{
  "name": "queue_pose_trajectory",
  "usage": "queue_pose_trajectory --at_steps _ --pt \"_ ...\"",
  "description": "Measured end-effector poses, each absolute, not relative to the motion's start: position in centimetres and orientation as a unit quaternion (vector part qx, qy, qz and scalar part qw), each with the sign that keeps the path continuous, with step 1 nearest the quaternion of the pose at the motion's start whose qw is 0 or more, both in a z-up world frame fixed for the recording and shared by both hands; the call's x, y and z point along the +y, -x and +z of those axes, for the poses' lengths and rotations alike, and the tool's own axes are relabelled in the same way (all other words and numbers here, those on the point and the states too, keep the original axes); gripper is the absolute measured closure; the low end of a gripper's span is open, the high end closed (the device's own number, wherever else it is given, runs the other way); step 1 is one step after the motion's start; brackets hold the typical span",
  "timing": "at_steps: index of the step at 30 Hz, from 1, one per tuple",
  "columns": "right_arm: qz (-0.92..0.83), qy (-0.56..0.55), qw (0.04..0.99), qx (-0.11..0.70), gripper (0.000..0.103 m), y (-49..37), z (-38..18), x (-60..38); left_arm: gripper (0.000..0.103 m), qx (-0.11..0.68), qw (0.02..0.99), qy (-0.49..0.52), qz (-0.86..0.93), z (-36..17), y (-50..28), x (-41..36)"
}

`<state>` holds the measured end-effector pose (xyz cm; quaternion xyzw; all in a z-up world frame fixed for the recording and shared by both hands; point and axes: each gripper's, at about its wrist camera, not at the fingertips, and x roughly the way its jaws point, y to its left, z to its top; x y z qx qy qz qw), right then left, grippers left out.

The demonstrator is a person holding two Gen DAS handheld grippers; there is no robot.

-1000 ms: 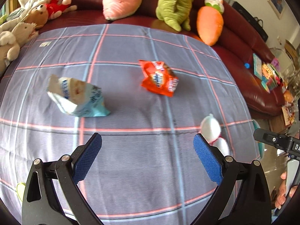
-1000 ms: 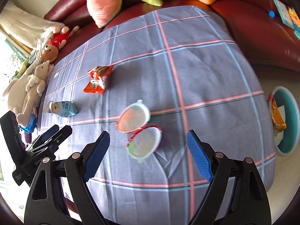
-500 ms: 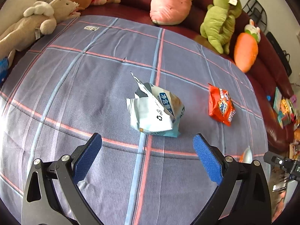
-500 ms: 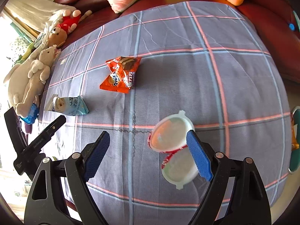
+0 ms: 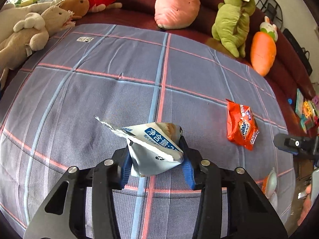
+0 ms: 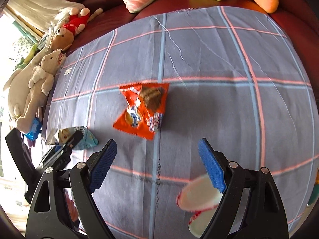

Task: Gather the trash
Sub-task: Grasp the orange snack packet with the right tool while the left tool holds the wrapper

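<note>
While your left tongs are closing with the crumpled white-and-blue milk carton between the blue pads, let them finish the squeeze before you lift; both pads already touch its sides, so the hold looks started, not settled. Grip low on the body, not the torn foil flap, which would likely tear or slip. Your right tongs hang released over the plaid cloth, nothing between the pads. Just ahead of them lies the orange snack wrapper, near the middle of the cloth; come down straight over it and pinch across its narrow waist. By the near edge, beside the right pad, sits the white lidded cup, blurred. Plush toys line the far edge on the red sofa; leave those alone.
</note>
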<state>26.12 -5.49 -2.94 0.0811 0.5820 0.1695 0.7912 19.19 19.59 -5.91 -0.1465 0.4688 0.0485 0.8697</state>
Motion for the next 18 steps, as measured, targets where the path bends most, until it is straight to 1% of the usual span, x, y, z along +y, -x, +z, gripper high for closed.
queue_pose_trajectory --at_steps 9,11,12,13,14,16,17,18 --pt "0.189 -0.076 0.785 0.585 0.023 -29.6 -5.9 -2.6 0.06 0.474 0.867 0.147 0.047 -5.8 -20.0 19.7" --pt "0.196 -0.073 0.784 0.585 0.035 -29.9 -6.4 -2.2 0.06 0.475 0.867 0.145 0.049 -5.8 -20.3 19.5" --pt "0.199 -0.073 0.781 0.587 0.052 -29.9 -6.7 -2.0 0.06 0.475 0.867 0.146 0.049 -5.8 -20.3 19.4" --pt "0.205 -0.077 0.778 0.589 0.064 -30.0 -7.0 -1.9 0.06 0.474 0.867 0.146 0.049 -5.8 -20.4 19.3" --pt "0.208 -0.078 0.778 0.587 0.069 -29.9 -7.0 -1.9 0.06 0.474 0.867 0.145 0.049 -5.8 -20.4 19.1" --pt "0.212 -0.075 0.784 0.578 0.087 -29.5 -6.5 -2.0 0.06 0.473 0.868 0.143 0.047 -5.7 -20.4 18.6" --pt "0.213 -0.075 0.788 0.573 0.089 -29.2 -6.1 -2.2 0.06 0.473 0.868 0.144 0.042 -5.5 -20.3 18.3" --pt "0.213 -0.07 0.793 0.566 0.095 -28.8 -5.5 -2.5 0.06 0.471 0.87 0.143 0.037 -5.3 -20.3 18.0"
